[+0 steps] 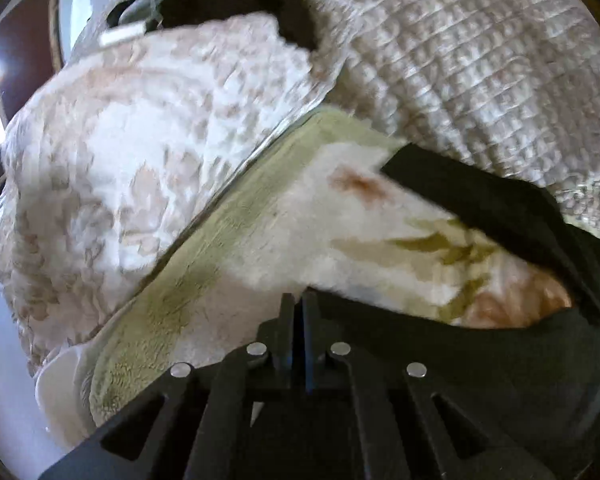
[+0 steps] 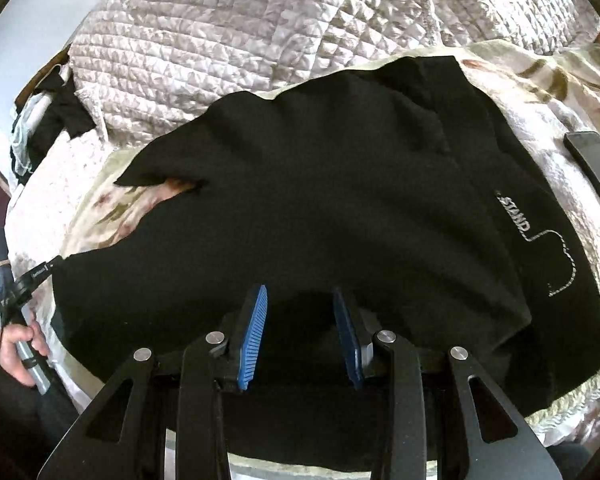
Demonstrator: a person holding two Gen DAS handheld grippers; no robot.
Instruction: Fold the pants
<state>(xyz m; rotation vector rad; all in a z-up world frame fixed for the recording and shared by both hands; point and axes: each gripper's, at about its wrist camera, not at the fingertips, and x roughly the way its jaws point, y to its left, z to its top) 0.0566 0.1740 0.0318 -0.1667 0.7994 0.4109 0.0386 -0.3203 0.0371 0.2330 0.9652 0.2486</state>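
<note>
While our left gripper (image 1: 299, 312) has its jaws pinched on the black fabric pants (image 2: 308, 208), our right gripper (image 2: 300, 320) hangs wide apart above them. Pants are spread on the fuzzy floral blanket (image 1: 228, 248).

Left gripper (image 1: 299, 312): fingers pressed together, a thin slit between them, tips low. Right gripper (image 2: 300, 312): blue-padded fingers (image 2: 254, 336) spread apart. Person's left hand (image 2: 18, 350): wrapped around a grey handle.

The pants (image 2: 320, 200) lie on a blanket (image 2: 112, 208) on the bed; a quilt (image 2: 220, 32) lies beyond them.
</note>
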